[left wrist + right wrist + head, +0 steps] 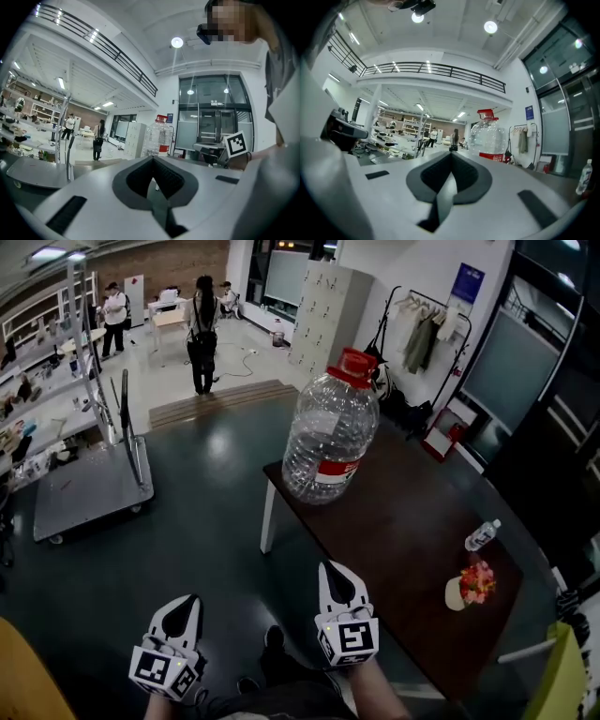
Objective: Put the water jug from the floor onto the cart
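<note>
A big clear water jug (330, 437) with a red cap and red label stands upright on the near-left corner of a dark brown table (403, 531). It also shows in the left gripper view, jug (158, 138), and the right gripper view, jug (490, 138), some way ahead of the jaws. A grey flat platform cart (89, 488) with an upright handle stands on the floor at the left. My left gripper (185, 607) and right gripper (334, 574) hang low near my body, well short of the jug. Both are shut with nothing in them, left (152, 158) and right (451, 152).
On the table's right end lie a small water bottle (482, 535) and a little pot of flowers (469, 585). A person (202, 334) stands farther back on the floor; others are at the far left. A coat rack (422, 334) and a yellow-green chair (562, 671) flank the table.
</note>
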`<action>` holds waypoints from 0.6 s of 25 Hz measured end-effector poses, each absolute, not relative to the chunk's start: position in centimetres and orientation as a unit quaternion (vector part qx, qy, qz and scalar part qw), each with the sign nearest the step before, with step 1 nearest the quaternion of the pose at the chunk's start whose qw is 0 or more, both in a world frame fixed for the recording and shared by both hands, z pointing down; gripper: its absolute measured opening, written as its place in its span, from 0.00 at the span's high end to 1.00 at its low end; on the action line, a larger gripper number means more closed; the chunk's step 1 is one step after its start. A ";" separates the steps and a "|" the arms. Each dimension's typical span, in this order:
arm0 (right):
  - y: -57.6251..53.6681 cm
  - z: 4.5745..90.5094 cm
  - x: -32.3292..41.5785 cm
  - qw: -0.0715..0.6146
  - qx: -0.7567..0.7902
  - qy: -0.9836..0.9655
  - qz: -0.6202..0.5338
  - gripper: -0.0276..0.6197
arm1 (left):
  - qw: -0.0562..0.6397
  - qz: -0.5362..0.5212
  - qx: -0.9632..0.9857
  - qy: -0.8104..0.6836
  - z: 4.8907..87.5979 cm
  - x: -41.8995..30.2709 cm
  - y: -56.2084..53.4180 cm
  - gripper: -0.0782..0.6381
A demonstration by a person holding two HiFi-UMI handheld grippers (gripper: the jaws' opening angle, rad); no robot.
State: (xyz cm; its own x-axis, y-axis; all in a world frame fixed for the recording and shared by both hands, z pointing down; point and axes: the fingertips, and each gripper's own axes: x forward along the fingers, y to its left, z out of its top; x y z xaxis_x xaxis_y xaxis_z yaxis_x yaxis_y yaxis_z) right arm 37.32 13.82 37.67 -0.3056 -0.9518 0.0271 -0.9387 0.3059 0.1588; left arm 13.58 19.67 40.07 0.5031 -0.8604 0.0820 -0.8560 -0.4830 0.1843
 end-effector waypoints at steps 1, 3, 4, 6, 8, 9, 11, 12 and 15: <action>12.9 37.3 38.0 0.058 0.592 -0.802 -0.063 0.97 | 0.104 -0.010 0.861 -0.498 40.2 13.7 19.1 0.88; 10.7 36.3 39.0 0.052 0.598 -0.796 -0.074 0.97 | 0.103 -0.008 0.860 -0.499 40.2 13.8 17.6 0.88; 9.5 35.7 39.4 0.047 0.601 -0.794 -0.080 0.97 | 0.100 -0.006 0.860 -0.500 40.0 13.9 16.7 0.88; 6.6 34.3 40.4 0.039 0.607 -0.788 -0.092 0.97 | 0.093 -0.003 0.861 -0.501 39.5 14.2 14.3 0.88; 3.8 32.8 41.6 0.029 0.617 -0.780 -0.100 0.97 | 0.084 0.000 0.865 -0.494 38.6 15.1 11.7 0.88; 2.4 32.2 42.2 0.023 0.620 -0.778 -0.102 0.97 | 0.076 0.003 0.869 -0.489 38.1 15.6 10.4 0.88; -0.2 31.0 42.8 0.014 0.620 -0.777 -0.108 0.97 | 0.062 0.007 0.874 -0.482 37.2 16.4 7.5 0.88; -1.4 30.5 43.0 0.013 0.618 -0.778 -0.112 0.97 | 0.059 0.007 0.874 -0.482 36.9 16.7 5.9 0.88; -4.6 28.6 43.5 0.023 0.610 -0.780 -0.136 0.97 | 0.070 -0.010 0.876 -0.477 36.0 18.0 1.4 0.88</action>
State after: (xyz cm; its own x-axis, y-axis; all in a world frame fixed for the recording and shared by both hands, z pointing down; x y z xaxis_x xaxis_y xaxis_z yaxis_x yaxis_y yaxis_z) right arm 43.52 -4.64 28.64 -0.2538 -0.9586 -0.1291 -0.9459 0.2180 0.2404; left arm 17.98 1.39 36.04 0.5440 -0.8377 0.0482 -0.8347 -0.5345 0.1321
